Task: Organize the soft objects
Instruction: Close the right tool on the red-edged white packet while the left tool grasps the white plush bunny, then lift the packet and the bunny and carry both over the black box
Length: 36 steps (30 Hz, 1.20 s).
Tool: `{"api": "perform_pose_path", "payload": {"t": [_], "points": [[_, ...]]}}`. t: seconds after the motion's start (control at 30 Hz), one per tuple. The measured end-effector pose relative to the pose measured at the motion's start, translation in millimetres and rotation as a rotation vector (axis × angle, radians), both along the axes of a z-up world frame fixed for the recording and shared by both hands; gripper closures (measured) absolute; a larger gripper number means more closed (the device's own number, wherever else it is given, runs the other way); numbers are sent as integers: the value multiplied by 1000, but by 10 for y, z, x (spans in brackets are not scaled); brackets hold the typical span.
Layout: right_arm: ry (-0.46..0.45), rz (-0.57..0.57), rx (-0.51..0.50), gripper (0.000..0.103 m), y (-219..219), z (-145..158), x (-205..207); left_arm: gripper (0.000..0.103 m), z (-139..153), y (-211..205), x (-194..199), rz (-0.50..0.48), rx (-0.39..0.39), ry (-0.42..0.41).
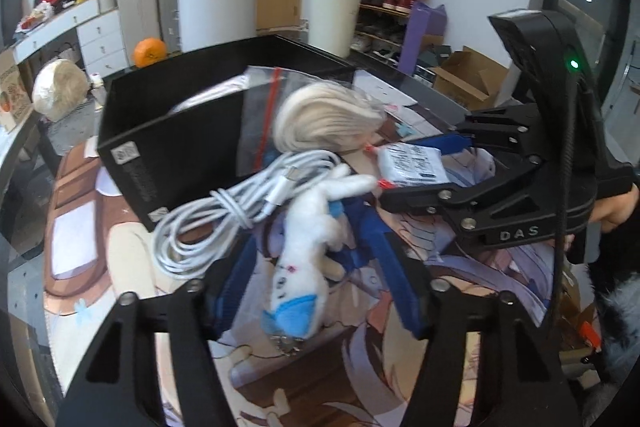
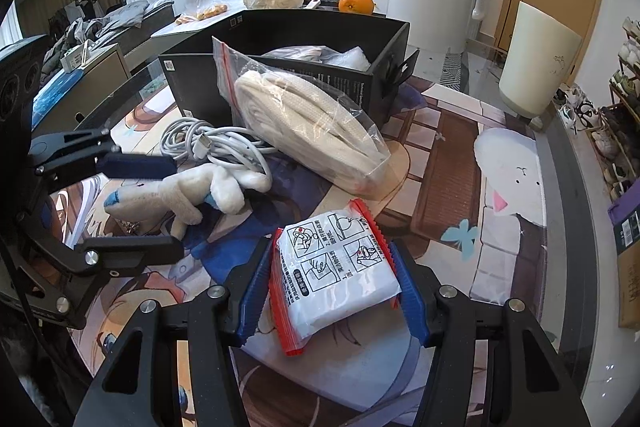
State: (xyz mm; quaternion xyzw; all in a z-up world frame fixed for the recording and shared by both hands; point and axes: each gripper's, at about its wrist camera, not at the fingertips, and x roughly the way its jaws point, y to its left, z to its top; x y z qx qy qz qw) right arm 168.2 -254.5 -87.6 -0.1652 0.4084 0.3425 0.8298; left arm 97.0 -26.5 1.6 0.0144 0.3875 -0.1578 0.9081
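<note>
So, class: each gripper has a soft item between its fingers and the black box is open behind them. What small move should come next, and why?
Probably lift the right gripper a little, carrying the white packet toward the black box. Its blue pads already press the packet's edges, and the box stands open just beyond. The left gripper straddles the plush toy, but whether it grips is unclear.

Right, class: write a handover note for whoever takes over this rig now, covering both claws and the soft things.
Left claw: open astride the plush toy, pads not visibly pressing.
Right claw: shut on the white packet.
Bagged cream cloth leans on the black box, beside the white cable.
Done: some bagged items already boxed.
Left: box toy, packet, cloth.
</note>
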Motion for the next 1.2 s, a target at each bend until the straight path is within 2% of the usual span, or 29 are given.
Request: {"api": "perform_pose_path", "payload": {"t": [0.13, 0.3, 0.43, 0.5, 0.6, 0.8, 1.2], "points": [[3, 3, 3, 45, 5, -2, -3, 48, -27, -54, 3, -31, 7, 24], [5, 8, 7, 45, 24, -3, -9, 51, -72, -79, 52, -20, 34, 59], [5, 12, 8, 45, 31, -3, -13, 72, -67, -69, 76, -10, 35, 59], [2, 12, 8, 45, 31, 0, -24, 77, -62, -55, 72, -6, 26, 56], [0, 13, 9, 45, 19, 5, -41, 78, -60, -31, 86, -8, 2, 56], [-13, 19, 15, 46, -39, 39, -120, 78, -9, -8, -9, -17, 3, 17], [-95, 41, 78, 46, -76, 385, -399, 78, 222, 131, -242, 2, -61, -69]]}}
